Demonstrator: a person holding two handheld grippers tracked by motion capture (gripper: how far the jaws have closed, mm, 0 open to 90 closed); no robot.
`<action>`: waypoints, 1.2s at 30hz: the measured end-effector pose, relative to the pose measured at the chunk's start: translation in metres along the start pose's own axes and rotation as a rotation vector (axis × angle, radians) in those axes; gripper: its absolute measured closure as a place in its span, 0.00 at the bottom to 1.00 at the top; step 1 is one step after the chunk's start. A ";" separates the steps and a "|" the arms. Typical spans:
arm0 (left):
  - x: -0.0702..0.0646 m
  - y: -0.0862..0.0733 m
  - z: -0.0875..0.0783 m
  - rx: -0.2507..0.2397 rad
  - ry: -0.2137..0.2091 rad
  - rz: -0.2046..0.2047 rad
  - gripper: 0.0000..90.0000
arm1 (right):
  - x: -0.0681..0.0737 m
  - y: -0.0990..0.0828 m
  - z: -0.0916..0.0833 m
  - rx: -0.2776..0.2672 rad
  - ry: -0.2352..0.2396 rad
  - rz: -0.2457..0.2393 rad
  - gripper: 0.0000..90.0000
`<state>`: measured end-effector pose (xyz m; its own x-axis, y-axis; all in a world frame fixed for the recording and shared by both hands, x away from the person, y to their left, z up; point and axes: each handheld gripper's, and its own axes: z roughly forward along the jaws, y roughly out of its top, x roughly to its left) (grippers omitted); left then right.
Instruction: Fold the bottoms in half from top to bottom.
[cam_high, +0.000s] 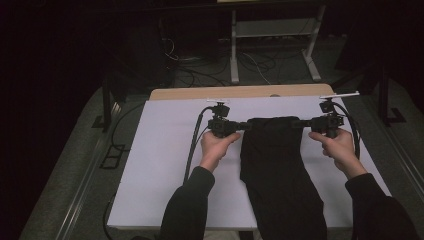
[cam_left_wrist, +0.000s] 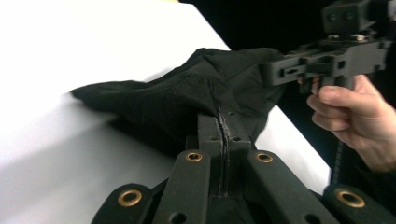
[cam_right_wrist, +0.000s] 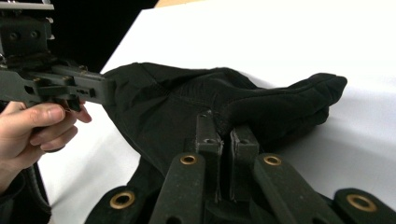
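High view, left to right. Person's left hand (cam_high: 216, 146) on the white rectangular table top (cam_high: 160, 165), wrapped round the black two-jaw left gripper (cam_high: 244, 125), which points toward 3 o'clock. Its jaws are pressed together on the left corner of the black cloth garment's (cam_high: 277, 170) far edge — fabric pinched between the pads, no gap visible

In the left gripper view the two jaws meet along a thin seam with a fold of the dark cloth caught in it; the garment bunches up and away from the jaws toward 12 o'clock, its loose part draped on the white surface at 9 o'clock

Garment position: centre-right of the table, far edge stretched between the two grippers, the rest running toward 6 o'clock and hanging over the near table edge between the person's dark sleeves

Black two-jaw right gripper (cam_high: 304, 123) points toward 9 o'clock, facing the left one across the cloth — jaws likewise closed on the right corner of the far edge. Right gripper view: pads nearly touching, cloth edge gripped at their tips. Right hand (cam_high: 341, 145) holds the gripper body at 3 o'clock of the garment

Black cables trail from both grippers
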<state>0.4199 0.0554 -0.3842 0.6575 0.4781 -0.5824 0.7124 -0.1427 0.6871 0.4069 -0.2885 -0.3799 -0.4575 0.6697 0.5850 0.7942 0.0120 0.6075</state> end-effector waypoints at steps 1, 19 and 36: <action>-0.002 -0.002 0.000 0.006 -0.006 0.006 0.98 | 0.001 -0.002 -0.001 -0.002 0.003 0.001 0.93; -0.035 -0.034 -0.005 0.080 -0.064 0.097 0.98 | 0.012 -0.049 -0.024 -0.023 0.022 -0.024 0.93; -0.045 -0.078 -0.009 0.109 -0.097 0.156 0.98 | 0.021 -0.085 -0.029 0.053 0.005 -0.067 0.93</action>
<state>0.3328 0.0530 -0.4078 0.7785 0.3582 -0.5154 0.6192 -0.3039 0.7240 0.3181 -0.2970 -0.4035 -0.5119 0.6625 0.5469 0.7820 0.0958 0.6158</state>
